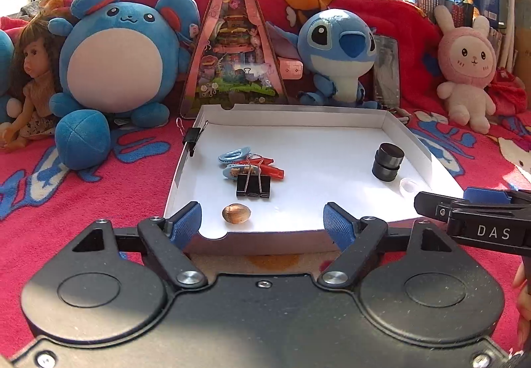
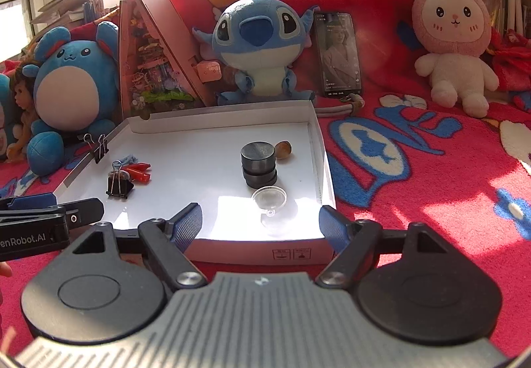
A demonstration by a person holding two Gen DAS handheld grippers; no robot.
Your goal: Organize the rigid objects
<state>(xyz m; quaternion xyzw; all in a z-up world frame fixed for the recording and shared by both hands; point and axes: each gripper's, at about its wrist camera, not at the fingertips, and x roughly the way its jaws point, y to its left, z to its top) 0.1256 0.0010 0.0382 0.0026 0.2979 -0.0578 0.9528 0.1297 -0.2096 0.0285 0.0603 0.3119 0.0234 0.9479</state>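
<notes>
Both grippers, left and right, wide and empty at tray edge; clips, pucks, nut loosely inside, final sorting looks undone.

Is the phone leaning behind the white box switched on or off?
On. The phone stands propped against the red blanket, and its screen is lit with a picture of a person and text.

Left gripper black, right gripper grey-ribbed; both have 2 blue-padded fingers (silver screws).
</notes>
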